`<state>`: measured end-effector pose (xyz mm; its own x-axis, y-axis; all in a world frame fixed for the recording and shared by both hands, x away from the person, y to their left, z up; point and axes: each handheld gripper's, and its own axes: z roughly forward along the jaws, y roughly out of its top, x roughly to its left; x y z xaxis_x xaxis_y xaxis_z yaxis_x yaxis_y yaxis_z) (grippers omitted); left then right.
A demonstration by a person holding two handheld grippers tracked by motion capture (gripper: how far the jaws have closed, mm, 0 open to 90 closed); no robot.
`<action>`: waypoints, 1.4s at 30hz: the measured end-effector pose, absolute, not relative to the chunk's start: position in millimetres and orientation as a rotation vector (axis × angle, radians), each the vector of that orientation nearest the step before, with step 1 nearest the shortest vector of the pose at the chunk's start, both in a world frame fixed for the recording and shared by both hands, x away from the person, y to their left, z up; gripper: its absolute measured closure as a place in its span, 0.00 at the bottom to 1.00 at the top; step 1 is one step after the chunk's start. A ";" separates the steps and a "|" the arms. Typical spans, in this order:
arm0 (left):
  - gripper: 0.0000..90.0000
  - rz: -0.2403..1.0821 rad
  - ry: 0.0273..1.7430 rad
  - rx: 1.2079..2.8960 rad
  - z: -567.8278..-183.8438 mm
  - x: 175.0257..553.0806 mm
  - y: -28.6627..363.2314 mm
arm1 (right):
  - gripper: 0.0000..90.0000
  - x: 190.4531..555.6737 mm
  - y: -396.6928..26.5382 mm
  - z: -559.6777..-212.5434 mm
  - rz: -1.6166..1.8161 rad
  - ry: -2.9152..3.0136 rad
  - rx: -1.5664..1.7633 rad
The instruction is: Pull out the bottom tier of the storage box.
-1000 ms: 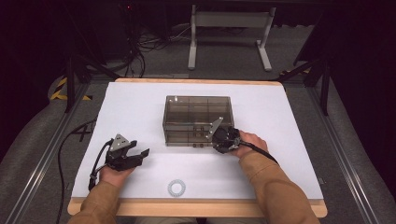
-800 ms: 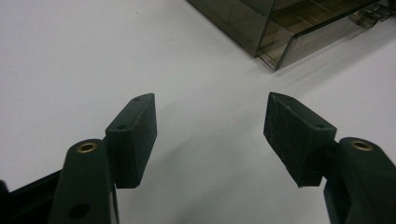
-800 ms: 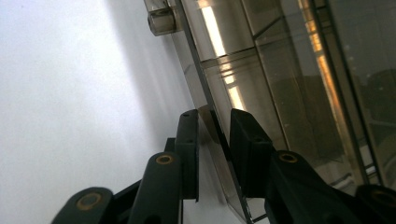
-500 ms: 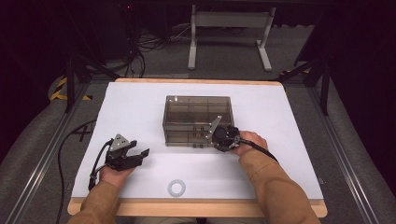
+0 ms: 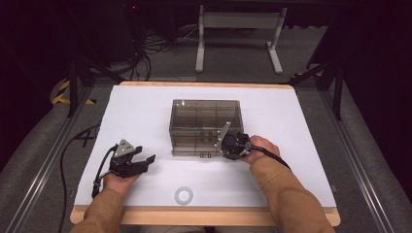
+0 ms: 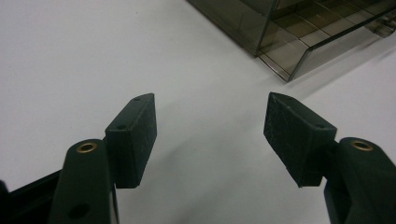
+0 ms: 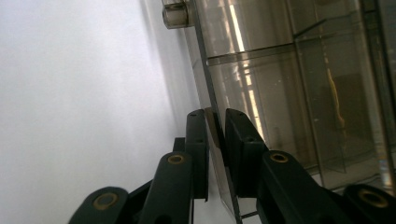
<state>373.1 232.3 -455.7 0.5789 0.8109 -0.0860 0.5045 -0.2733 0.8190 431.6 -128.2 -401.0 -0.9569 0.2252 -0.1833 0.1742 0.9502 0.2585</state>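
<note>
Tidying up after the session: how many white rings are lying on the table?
1: a white ring lies alone near the table's front edge, between the person's forearms. The smoky plastic box could hide others.

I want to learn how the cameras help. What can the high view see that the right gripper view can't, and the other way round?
The high view alone takes in the left tongs, open and off the table's white top, the small ring near the front edge, and both sleeves. The right gripper view alone gives the close look: two black pads pinching a thin clear panel edge. Both views share the smoky clear box on the white table and the right tongs.
</note>
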 end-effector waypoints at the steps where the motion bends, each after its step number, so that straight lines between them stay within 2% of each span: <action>1: 0.39 0.445 1.055 1.941 -455.7 373.0 232.3 | 0.89 430.5 -128.2 -400.7 0.359 2.894 0.301; 42: 0.39 0.443 1.053 1.949 -455.4 372.9 232.3 | 0.95 398.7 -129.0 -399.2 0.366 3.042 0.251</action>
